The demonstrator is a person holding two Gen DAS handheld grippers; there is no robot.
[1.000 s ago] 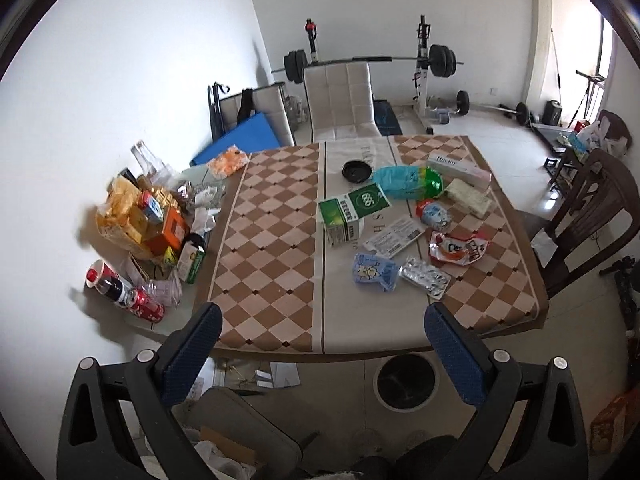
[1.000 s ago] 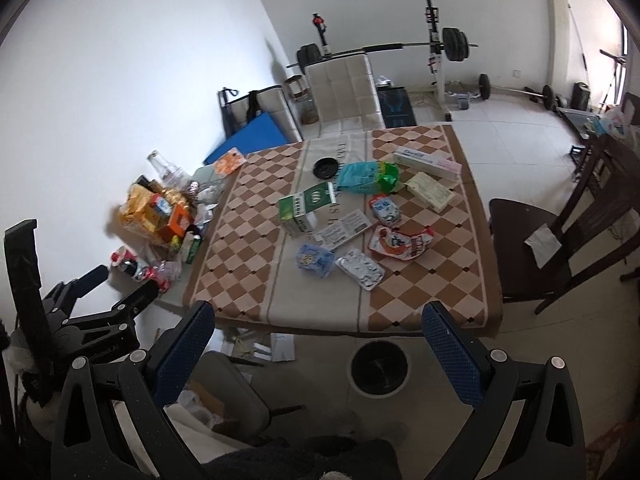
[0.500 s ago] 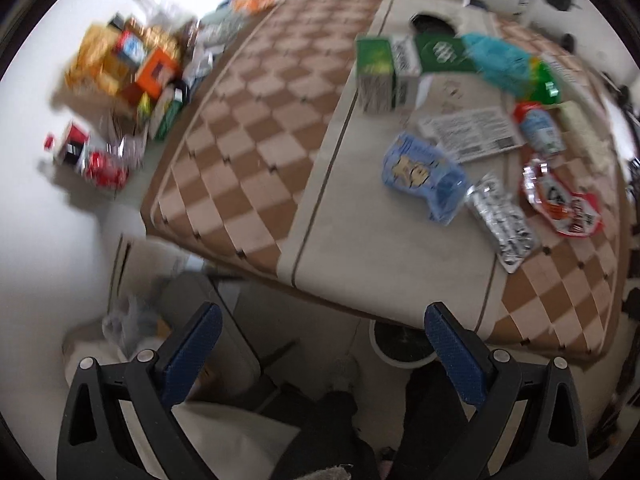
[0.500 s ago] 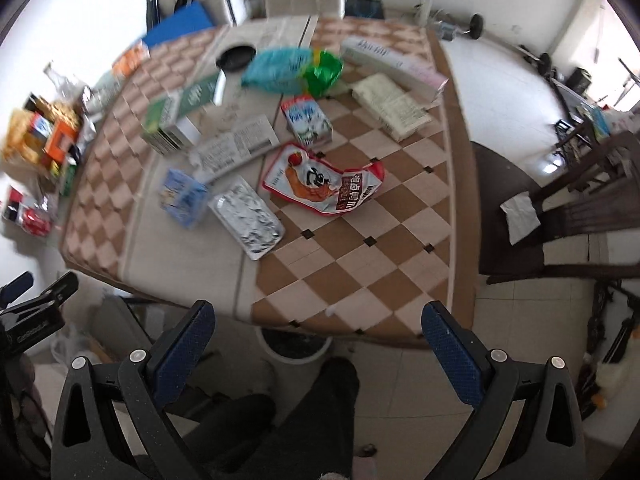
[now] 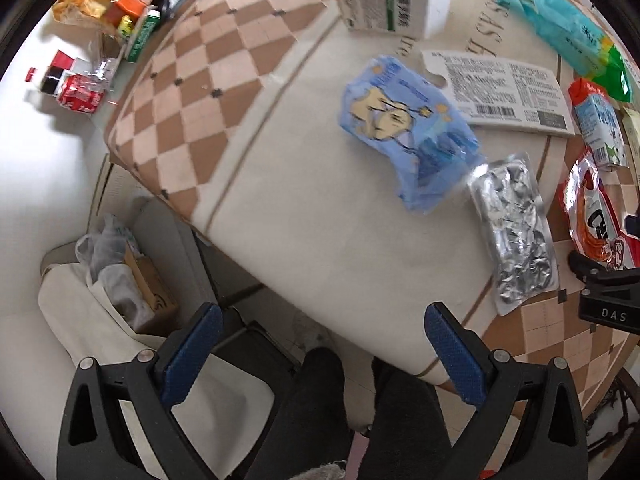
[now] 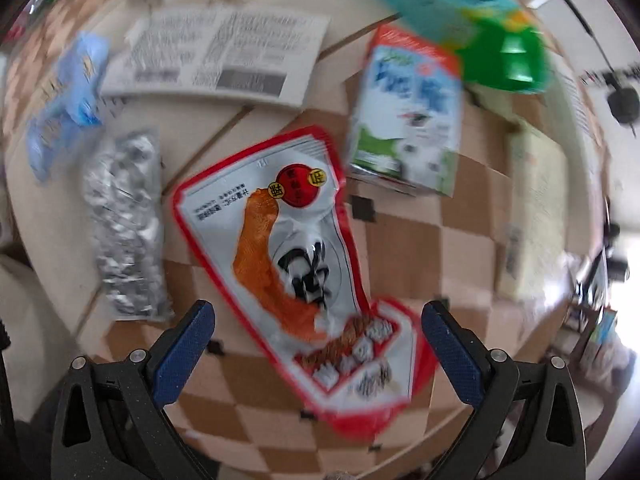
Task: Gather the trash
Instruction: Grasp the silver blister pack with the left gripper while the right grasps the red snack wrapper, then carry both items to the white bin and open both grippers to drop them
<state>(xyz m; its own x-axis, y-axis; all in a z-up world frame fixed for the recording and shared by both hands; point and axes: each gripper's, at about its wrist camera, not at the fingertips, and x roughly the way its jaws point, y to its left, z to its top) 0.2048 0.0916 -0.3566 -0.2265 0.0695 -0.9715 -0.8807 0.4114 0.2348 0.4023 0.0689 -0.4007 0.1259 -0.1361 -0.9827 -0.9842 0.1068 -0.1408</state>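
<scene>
The right gripper (image 6: 318,342) is hovering with its jaws spread wide and empty directly over the red-and-white snack wrapper (image 6: 298,264), which is lying flat on the checkered worktop (image 6: 420,252) between a crumpled silver foil pack (image 6: 126,224) and a small milk carton (image 6: 408,120). The left gripper (image 5: 320,354) is hanging with its jaws wide apart, gripping nothing, over the worktop's near edge, short of the blue wrapper (image 5: 408,132).

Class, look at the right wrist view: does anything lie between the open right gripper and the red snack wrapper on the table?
Nothing visible does. The right gripper is open with the red snack wrapper lying flat directly ahead, its near end between the fingers. The silver foil pack and milk carton lie off to either side, clear of the approach.
</scene>
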